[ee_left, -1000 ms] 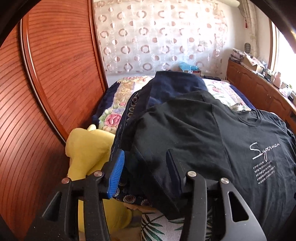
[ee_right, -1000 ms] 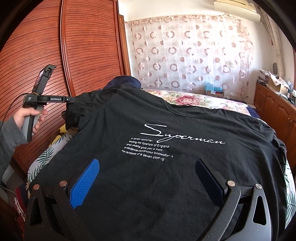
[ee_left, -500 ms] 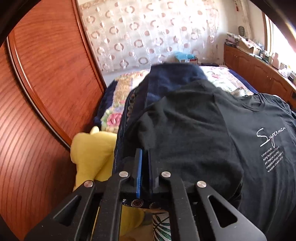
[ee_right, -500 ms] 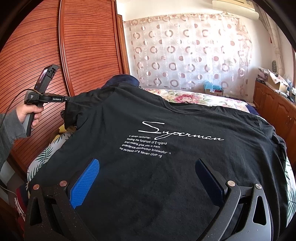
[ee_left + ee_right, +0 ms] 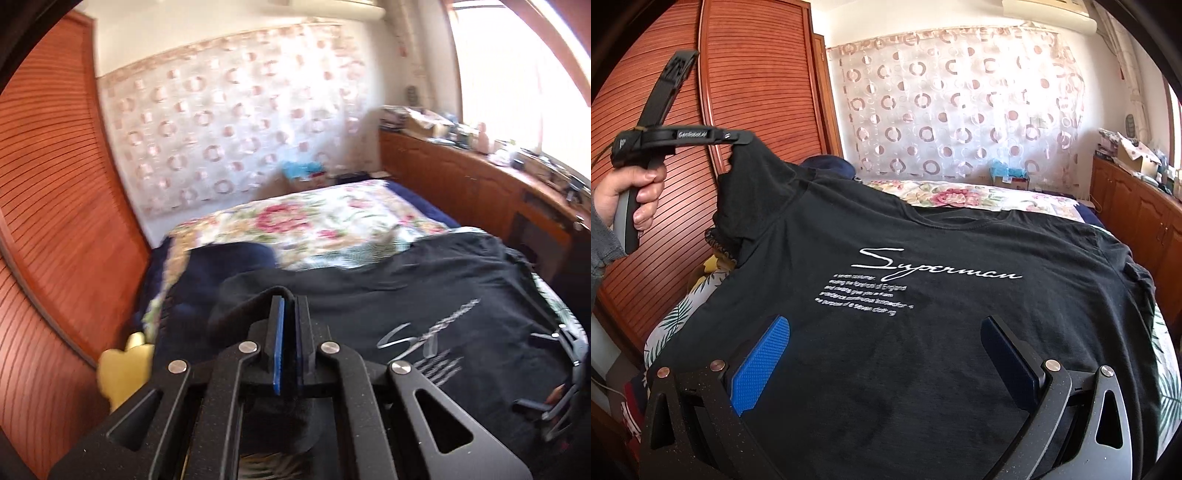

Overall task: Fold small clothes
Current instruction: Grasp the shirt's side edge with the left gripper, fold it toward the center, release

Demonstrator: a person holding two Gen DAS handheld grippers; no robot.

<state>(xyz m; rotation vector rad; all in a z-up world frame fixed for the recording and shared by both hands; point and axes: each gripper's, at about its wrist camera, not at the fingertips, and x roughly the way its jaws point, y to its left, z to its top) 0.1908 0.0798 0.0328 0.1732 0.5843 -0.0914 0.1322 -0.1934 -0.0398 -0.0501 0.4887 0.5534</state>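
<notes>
A black T-shirt [image 5: 923, 332] with white "Superman" lettering lies spread over the bed, print side up. My left gripper [image 5: 290, 314] is shut on the shirt's left sleeve [image 5: 746, 173] and holds it lifted off the bed; the right wrist view shows that gripper [image 5: 738, 138] in a hand at the upper left, with the sleeve hanging from it. My right gripper [image 5: 886, 343] stands open low over the shirt's hem, blue pads [image 5: 761, 362] wide apart with only flat cloth beneath them. The same shirt [image 5: 424, 314] fills the right half of the left wrist view.
The bed carries a floral cover [image 5: 960, 195] and a dark blue garment [image 5: 229, 258] near the raised sleeve. A yellow plush toy [image 5: 125, 365] sits at the bed's left edge by the wooden sliding doors [image 5: 746, 92]. A wooden cabinet [image 5: 480, 184] with clutter runs along the right.
The left gripper closed on the shirt's left sleeve, then rose and swung toward the shirt's middle, pulling the sleeve up off the bed. The right gripper stayed still and open.
</notes>
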